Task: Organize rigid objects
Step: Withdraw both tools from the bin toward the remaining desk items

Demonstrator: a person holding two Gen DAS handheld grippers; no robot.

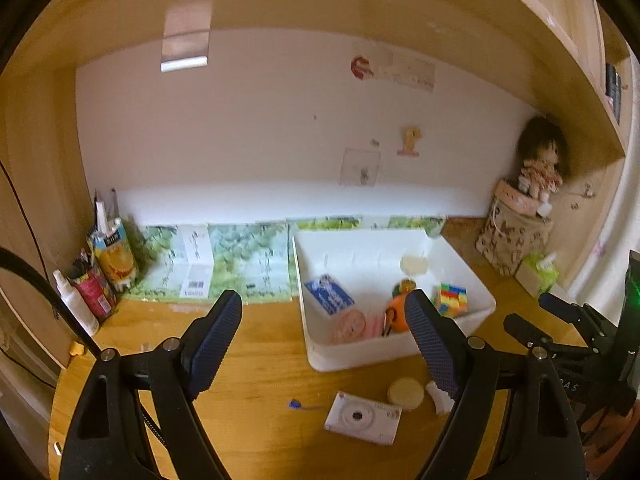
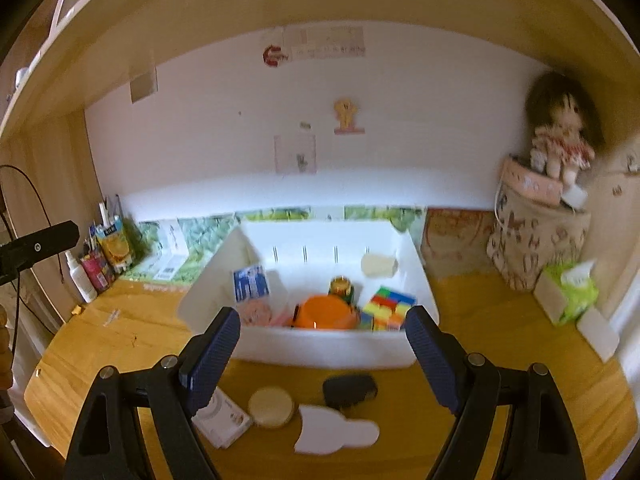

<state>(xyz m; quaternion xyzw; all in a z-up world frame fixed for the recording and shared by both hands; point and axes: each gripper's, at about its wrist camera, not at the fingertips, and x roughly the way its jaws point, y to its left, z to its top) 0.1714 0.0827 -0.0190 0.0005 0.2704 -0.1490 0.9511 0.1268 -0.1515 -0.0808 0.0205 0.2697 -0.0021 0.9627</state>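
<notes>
Rigid objects are partly sorted already, and the white bin (image 2: 320, 346) on the wooden desk (image 2: 500, 320) serves as the landmark. Nearest to the cameras, both claws stand wide apart and hold nothing: the left gripper (image 1: 326, 332) and the right gripper (image 2: 320, 344). In front of the bin, still on the desk, lie a white camera (image 1: 362, 418), a round cream case (image 2: 271, 406), a dark small object (image 2: 349, 390) and a flat white piece (image 2: 336, 432). Inside the bin I see a blue packet (image 2: 251, 282), an orange item (image 2: 324, 312), a colourful cube (image 2: 390, 306) and a small jar (image 2: 341, 286). I judge the task as about half done; the four loose things remain. Behind the bin, far right, sits a doll (image 2: 560, 140).
</notes>
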